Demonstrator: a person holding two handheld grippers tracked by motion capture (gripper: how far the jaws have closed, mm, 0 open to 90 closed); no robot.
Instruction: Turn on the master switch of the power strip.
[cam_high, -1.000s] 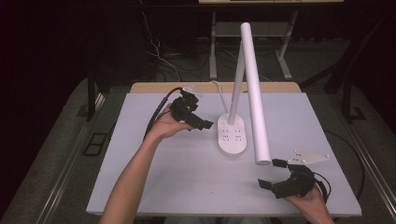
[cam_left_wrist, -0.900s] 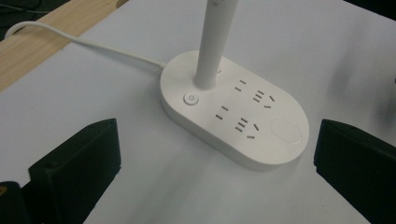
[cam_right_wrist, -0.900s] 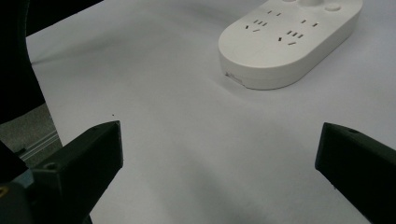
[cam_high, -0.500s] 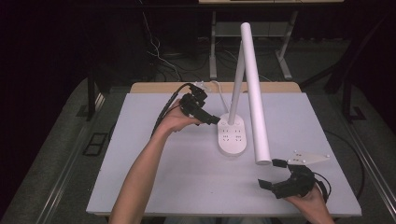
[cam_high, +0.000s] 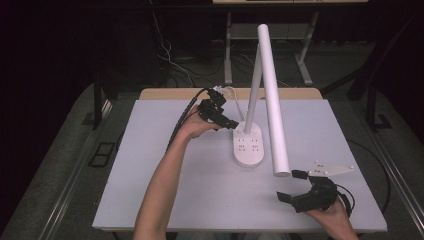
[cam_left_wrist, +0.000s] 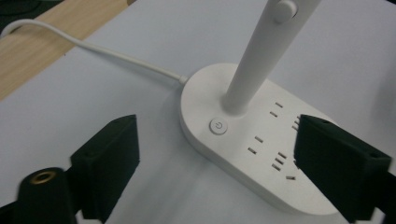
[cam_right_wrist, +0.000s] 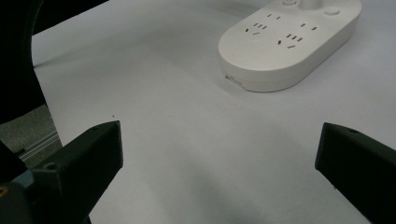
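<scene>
power symbol on lamp base (cam_left_wrist: 261, 140) button (cam_left_wrist: 218, 126)

Saw a white lamp base (cam_high: 249, 145) sitting near the middle of a pale table (cam_high: 150, 190). Saw plug holes on top of it and a round button (cam_left_wrist: 218, 126) by the thin pole. Saw a long white tube (cam_high: 272, 95) leaning down from the top of the pole. Saw a white cord (cam_left_wrist: 93, 46) running from the base to a wooden strip (cam_high: 165, 94) at the far edge. Saw grey floor (cam_high: 65, 150) around, with metal legs (cam_high: 228, 40) and loose wires (cam_high: 170, 60) far behind
</scene>
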